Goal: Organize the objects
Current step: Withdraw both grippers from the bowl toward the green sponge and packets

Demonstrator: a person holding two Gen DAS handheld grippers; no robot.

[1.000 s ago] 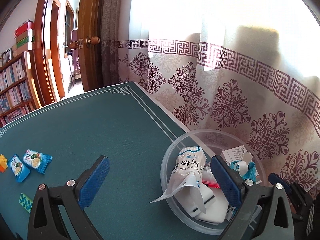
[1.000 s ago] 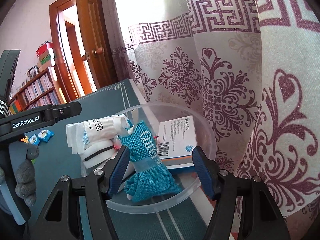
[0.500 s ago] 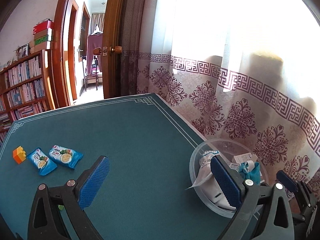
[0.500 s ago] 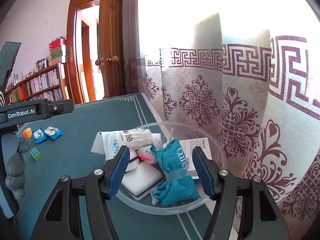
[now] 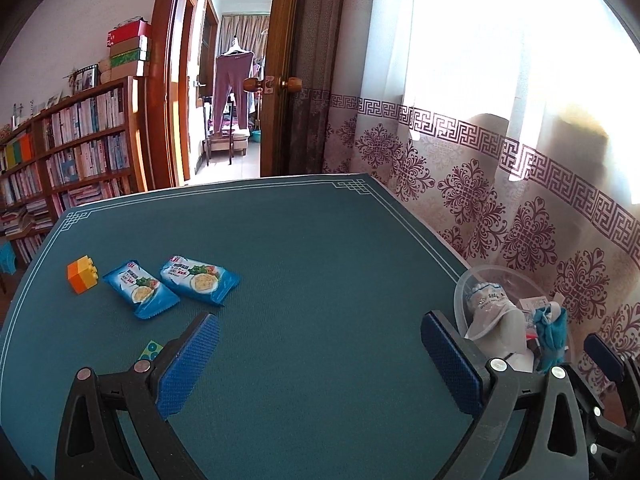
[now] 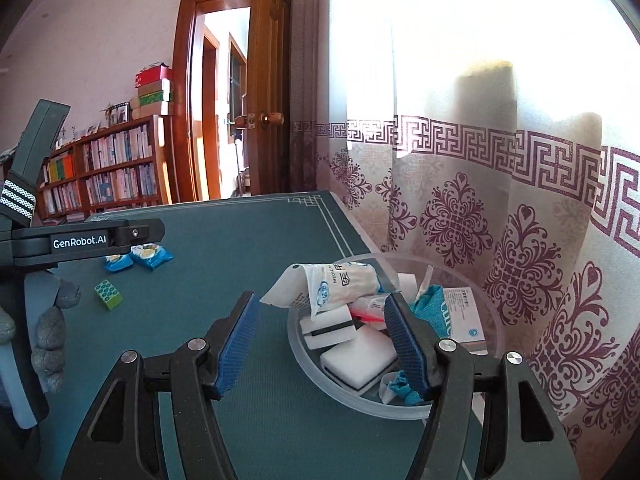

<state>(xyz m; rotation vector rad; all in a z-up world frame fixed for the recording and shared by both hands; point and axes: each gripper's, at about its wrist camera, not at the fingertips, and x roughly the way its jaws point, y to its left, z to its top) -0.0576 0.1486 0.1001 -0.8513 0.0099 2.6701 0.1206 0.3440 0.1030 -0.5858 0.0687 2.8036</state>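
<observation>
Left wrist view shows the left hand-held gripper (image 5: 320, 364) gaping wide and empty above the desk (image 5: 304, 240). Ahead to its left lie two snack packets (image 5: 172, 284) and an orange block (image 5: 82, 274), presumably bound for the clear bowl (image 6: 394, 402), already full, under the equally open right hand-held gripper (image 6: 322, 342). Both have pulled back from the bowl since a second ago.

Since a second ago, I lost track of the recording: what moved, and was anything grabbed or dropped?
Both grippers pulled back from the clear bowl: the left gripper swung left toward the two blue snack packets and orange block; the right gripper rose and retreated. Both stayed open and empty. The bowl's contents, including the teal pouch, look unchanged.
</observation>
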